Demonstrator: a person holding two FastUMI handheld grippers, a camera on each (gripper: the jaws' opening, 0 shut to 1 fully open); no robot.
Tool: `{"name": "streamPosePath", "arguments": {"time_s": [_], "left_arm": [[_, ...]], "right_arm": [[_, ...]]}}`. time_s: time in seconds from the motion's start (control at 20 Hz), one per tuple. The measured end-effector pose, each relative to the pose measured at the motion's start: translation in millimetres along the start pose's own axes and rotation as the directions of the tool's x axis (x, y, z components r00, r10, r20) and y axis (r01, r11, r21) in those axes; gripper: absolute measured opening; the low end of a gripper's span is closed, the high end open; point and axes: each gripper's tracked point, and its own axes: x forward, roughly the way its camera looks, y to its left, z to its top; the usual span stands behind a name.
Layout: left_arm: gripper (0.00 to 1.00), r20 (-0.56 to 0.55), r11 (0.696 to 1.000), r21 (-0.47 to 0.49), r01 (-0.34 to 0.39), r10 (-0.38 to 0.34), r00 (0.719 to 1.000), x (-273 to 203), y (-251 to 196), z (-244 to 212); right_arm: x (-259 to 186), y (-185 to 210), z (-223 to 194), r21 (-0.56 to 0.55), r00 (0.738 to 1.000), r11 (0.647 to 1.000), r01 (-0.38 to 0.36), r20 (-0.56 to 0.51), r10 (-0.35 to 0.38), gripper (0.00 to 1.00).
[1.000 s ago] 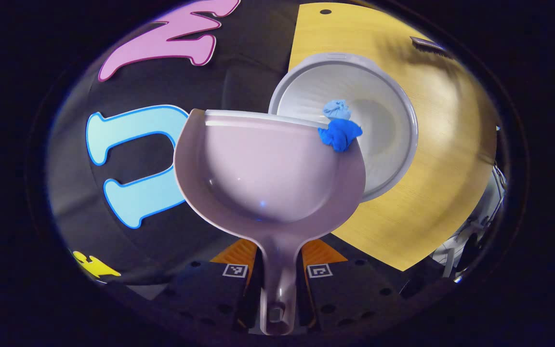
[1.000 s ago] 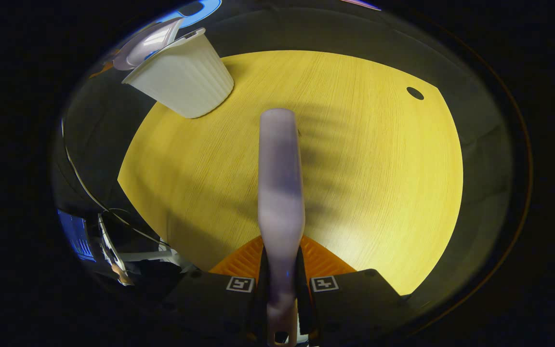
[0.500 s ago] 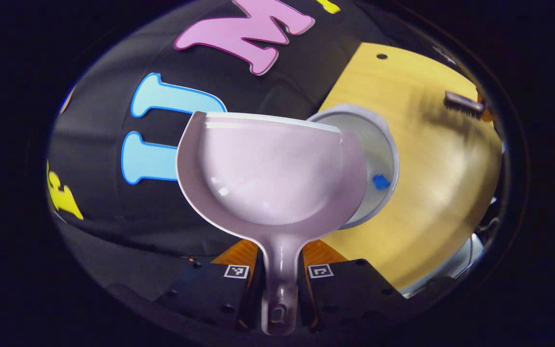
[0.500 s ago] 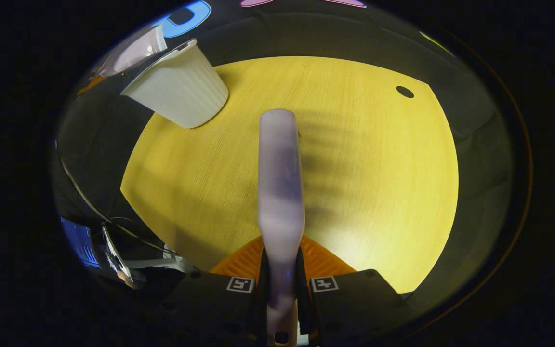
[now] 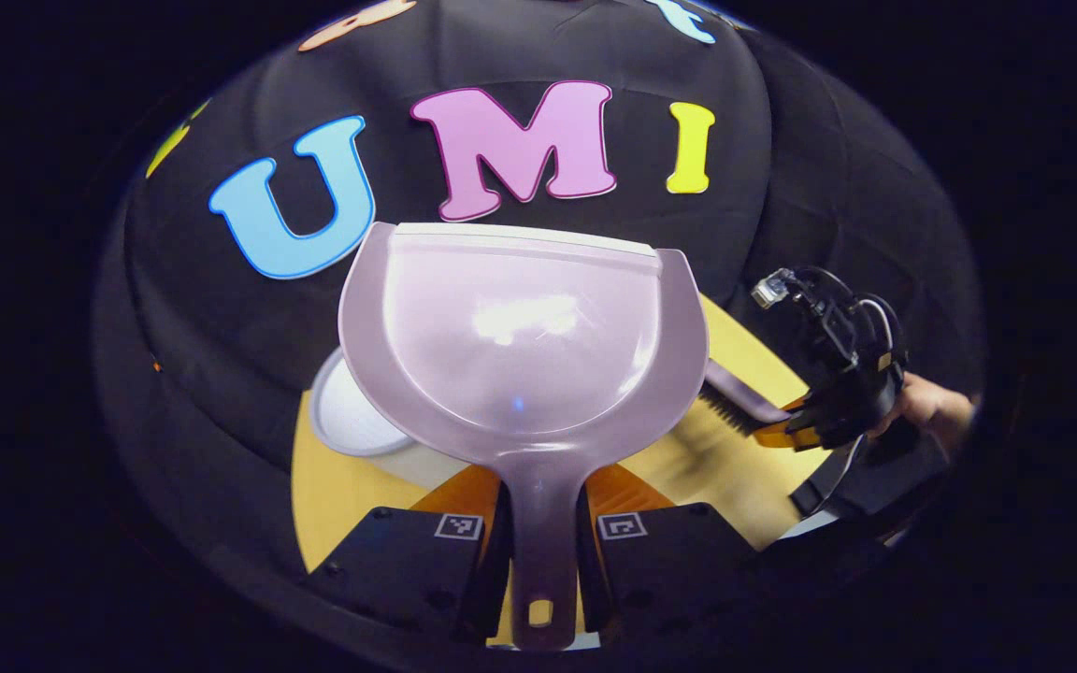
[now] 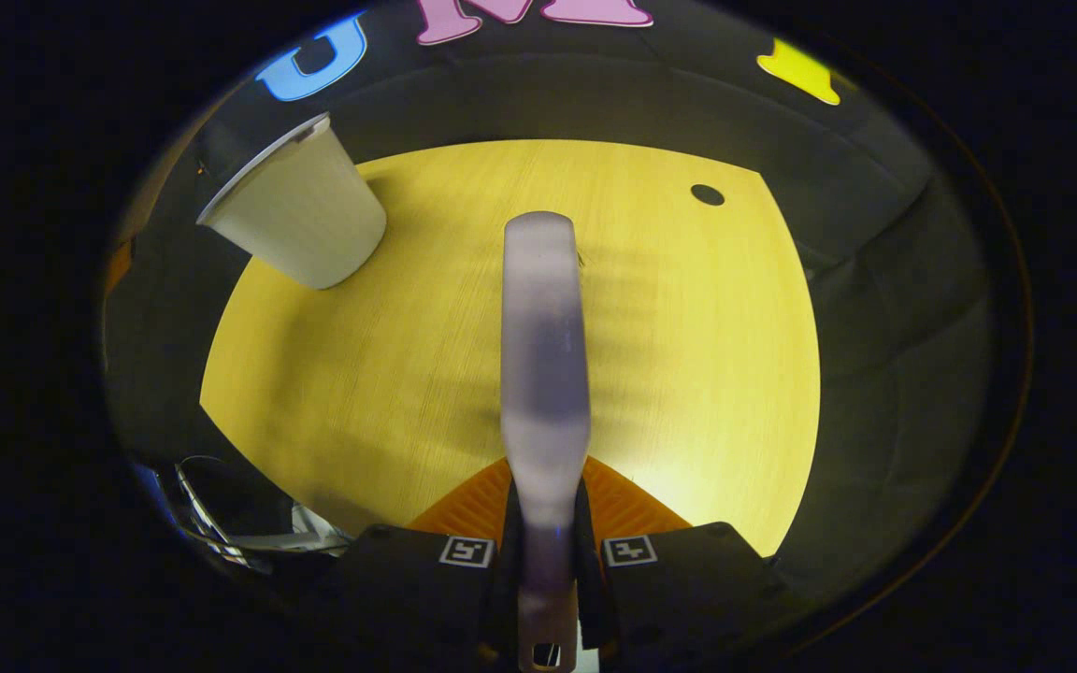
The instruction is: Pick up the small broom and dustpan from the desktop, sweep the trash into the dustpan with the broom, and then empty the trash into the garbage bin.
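Both tools gripped, dustpan raised.
Left gripper [image 5: 541,523] clamps dustpan [image 5: 520,341] handle above bin [image 5: 351,421]; right gripper [image 6: 546,551] clamps broom [image 6: 545,374] over desktop [image 6: 688,355].

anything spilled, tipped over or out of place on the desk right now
Nothing stands out. The garbage bin stands upright on the desk, whose bare wood shows no spilled trash. The dustpan is empty, its handle clamped in the left tool. The right tool grips the broom.
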Motion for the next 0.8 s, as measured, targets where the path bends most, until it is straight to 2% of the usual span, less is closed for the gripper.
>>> {"name": "streamPosePath", "arguments": {"time_s": [0.1, 0.15, 0.25, 0.4, 0.55, 0.7, 0.8], "left_arm": [[0.29, -0.015, 0.992, -0.057, 0.112, -0.112, 0.994, 8.6, -39.6, -17.5], [0.27, -0.027, 0.990, -0.061, 0.128, -0.130, 0.991, 12.9, -50.4, -24.4], [0.28, -0.045, 0.989, -0.084, 0.120, -0.124, 0.991, 27.0, -59.6, -36.4], [0.29, -0.099, 0.986, -0.123, 0.112, -0.125, 0.987, 47.5, -64.5, -70.9], [0.29, -0.157, 0.982, -0.172, 0.077, -0.104, 0.982, 71.7, -66.7, -102.9], [0.28, -0.262, 0.956, -0.291, 0.041, -0.121, 0.958, 76.0, -75.5, -126.0], [0.29, -0.295, 0.944, -0.331, 0.012, -0.116, 0.948, 76.9, -76.1, -130.1]], "right_arm": [[2.7, -7.3, -5.1, 0.023, 1.000, 0.999, 0.025, -0.006, -0.025, 0.28], [5.9, -12.6, -9.8, 0.024, 0.999, 0.999, 0.047, -0.022, -0.046, 0.28], [11.7, -18.7, -19.3, 0.020, 0.997, 0.998, 0.068, -0.040, -0.067, 0.29], [21.5, -11.4, -30.9, 0.061, 0.997, 0.997, 0.046, -0.065, -0.042, 0.29], [34.4, -3.0, -35.3, 0.031, 0.997, 0.998, 0.049, -0.068, -0.047, 0.28], [49.9, -0.2, -41.3, 0.049, 0.991, 0.997, 0.056, -0.121, -0.049, 0.29], [61.4, -3.8, -39.8, 0.014, 0.988, 0.996, 0.090, -0.130, -0.087, 0.29]]}}
